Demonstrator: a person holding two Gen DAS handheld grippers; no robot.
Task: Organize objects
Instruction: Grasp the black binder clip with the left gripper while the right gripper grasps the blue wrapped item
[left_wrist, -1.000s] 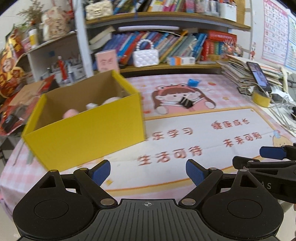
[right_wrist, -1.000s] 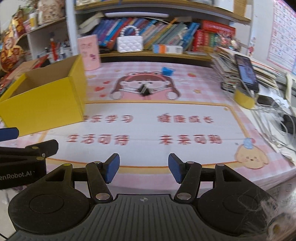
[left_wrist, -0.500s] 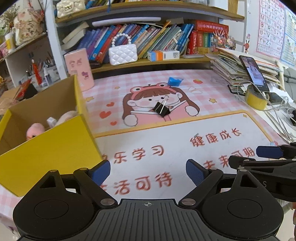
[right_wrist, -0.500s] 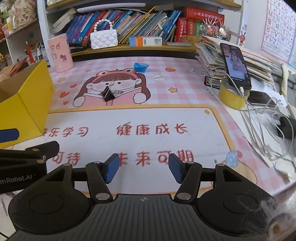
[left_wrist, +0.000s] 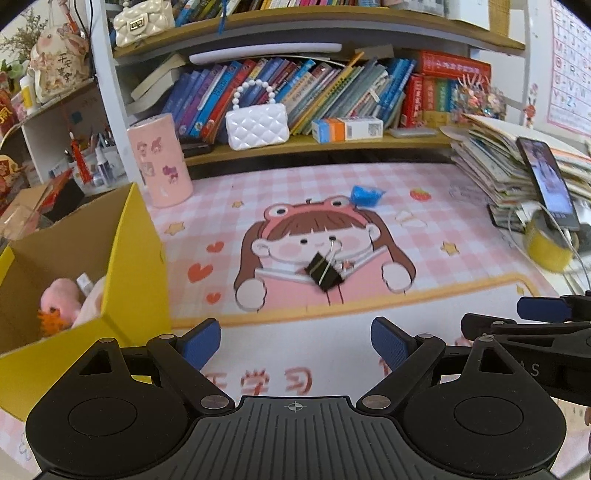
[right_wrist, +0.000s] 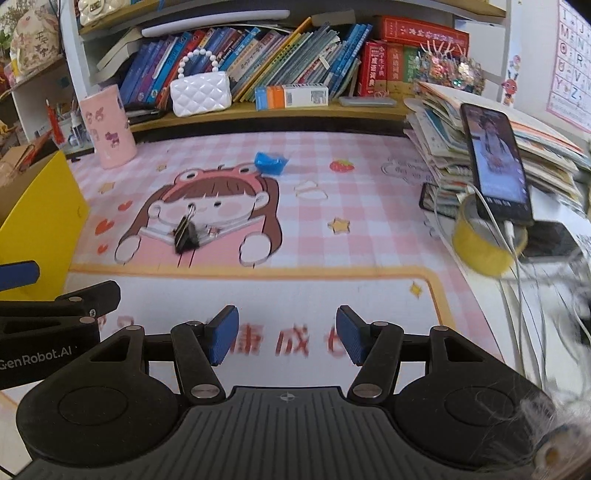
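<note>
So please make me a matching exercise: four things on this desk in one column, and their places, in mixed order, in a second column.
Things:
1. binder clip
2. pink plush toy
3. white quilted purse
4. phone

Places:
A. on the bookshelf
B. propped in the yellow tape roll
C. on the cartoon girl printed on the desk mat
D. inside the yellow box

Pairs: 1-C, 2-D, 3-A, 4-B

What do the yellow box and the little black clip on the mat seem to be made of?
The yellow box looks like cardboard: matte yellow outside, plain brown inside, thin folded walls. The black clip looks like painted metal with shiny wire handles, a binder clip by its shape.
</note>
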